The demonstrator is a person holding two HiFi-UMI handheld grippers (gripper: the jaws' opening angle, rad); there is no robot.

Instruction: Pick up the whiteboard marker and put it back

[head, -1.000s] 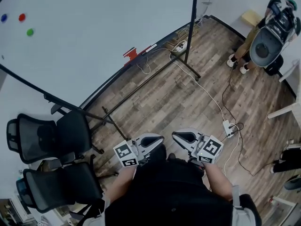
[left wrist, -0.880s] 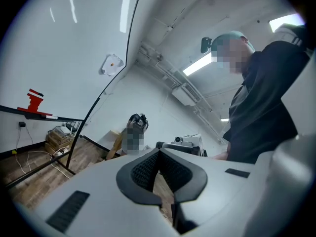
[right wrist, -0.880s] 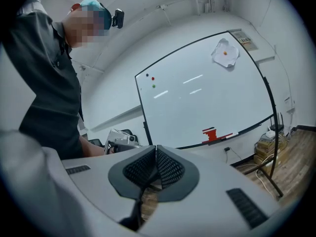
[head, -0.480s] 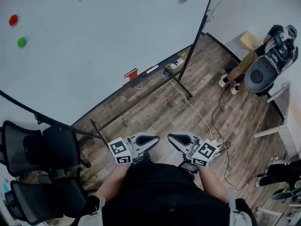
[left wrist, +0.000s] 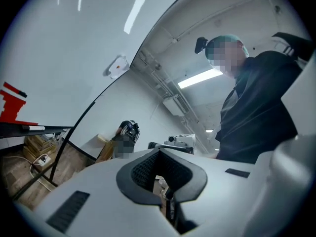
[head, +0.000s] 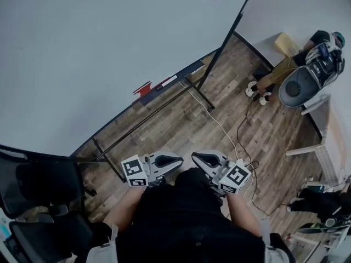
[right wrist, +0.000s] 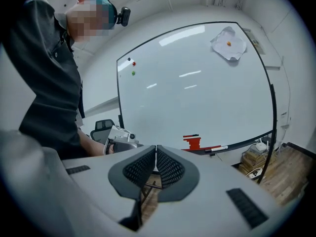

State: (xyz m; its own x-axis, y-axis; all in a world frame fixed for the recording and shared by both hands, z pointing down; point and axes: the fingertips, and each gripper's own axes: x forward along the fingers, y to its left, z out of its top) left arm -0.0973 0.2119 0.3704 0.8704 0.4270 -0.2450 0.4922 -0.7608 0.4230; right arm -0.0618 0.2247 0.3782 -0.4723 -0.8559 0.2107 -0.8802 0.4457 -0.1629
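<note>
Two grippers were low in the frame, close before the person's body. The left gripper (head: 174,159) had its jaws pressed together on nothing, and the right gripper (head: 200,158) was the same. The whiteboard marker (head: 167,81) lay on the board's tray (head: 185,70), left of the centre, just beside a red block (head: 143,88), well apart from both tools

Whiteboard marker (head: 168,81): white, lying flat along whiteboard tray (head: 186,70), just beside red eraser (head: 142,88).
</note>
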